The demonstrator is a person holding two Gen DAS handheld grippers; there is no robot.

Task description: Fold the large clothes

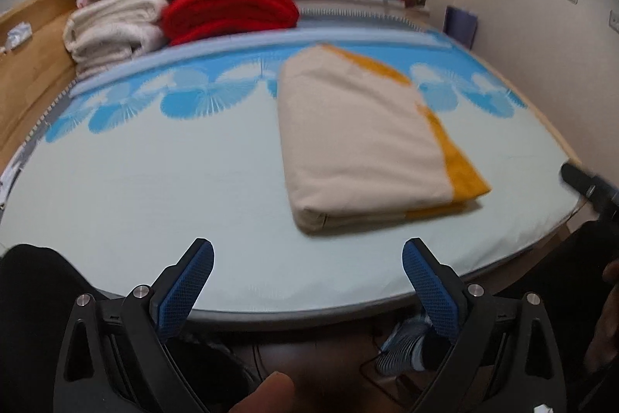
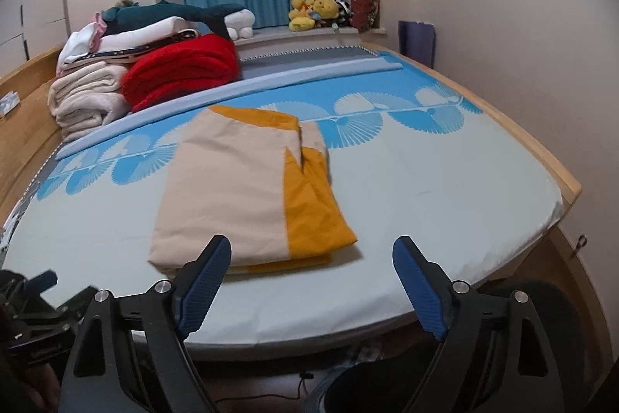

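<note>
A folded cream and mustard-yellow cloth (image 1: 359, 142) (image 2: 240, 192) lies flat on the bed. My left gripper (image 1: 307, 250) hangs open over the bed's near edge, short of the cloth, with nothing between its blue pads. My right gripper (image 2: 311, 246) is open too; its left fingertip (image 2: 218, 250) overlaps the cloth's near edge in the view, and nothing is gripped. The right gripper's black tip (image 1: 580, 177) shows at the right edge of the left wrist view. The left gripper's body (image 2: 35, 308) shows at the lower left of the right wrist view.
The bed (image 2: 445, 211) has a pale sheet with a blue fan pattern. A red blanket (image 2: 182, 76) and stacked cream and white linens (image 2: 85, 99) sit at the back left. Plush toys (image 2: 313, 12) line the sill under blue curtains. A wooden frame (image 2: 541, 157) edges the bed.
</note>
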